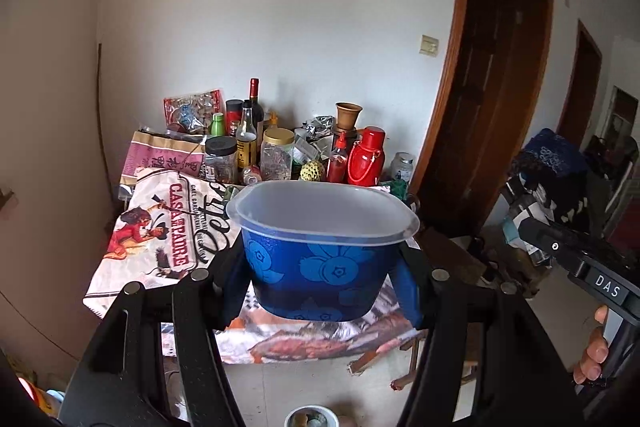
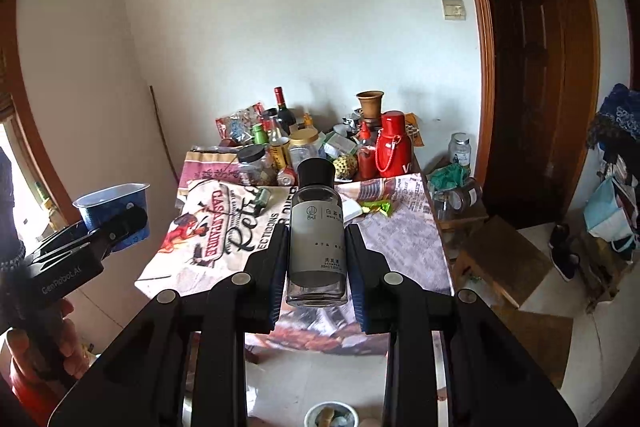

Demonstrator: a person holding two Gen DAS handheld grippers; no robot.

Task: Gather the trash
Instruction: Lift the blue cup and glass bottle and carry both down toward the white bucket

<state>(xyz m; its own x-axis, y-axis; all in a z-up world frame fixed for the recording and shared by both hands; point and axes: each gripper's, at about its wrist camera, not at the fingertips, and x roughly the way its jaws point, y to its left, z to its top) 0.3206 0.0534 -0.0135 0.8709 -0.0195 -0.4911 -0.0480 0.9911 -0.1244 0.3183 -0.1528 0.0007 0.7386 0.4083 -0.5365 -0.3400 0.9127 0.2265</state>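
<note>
My left gripper (image 1: 320, 275) is shut on an empty blue plastic cup (image 1: 320, 251) with a clear rim and flower print, held upright above the near end of the table. My right gripper (image 2: 317, 255) is shut on a small clear bottle (image 2: 317, 239) with a black cap and a grey label, also upright. In the right wrist view the left gripper (image 2: 116, 227) with the blue cup (image 2: 114, 203) shows at the left, held by a hand. In the left wrist view the right gripper's body (image 1: 592, 267) shows at the right edge.
A table under a printed cloth (image 2: 224, 239) carries jars, bottles, a red flask (image 2: 394, 147) and green wrappers (image 2: 374, 207) at its far end. A round bin (image 2: 332, 415) stands on the floor below. A wooden stool (image 2: 500, 259) and dark doors are at the right.
</note>
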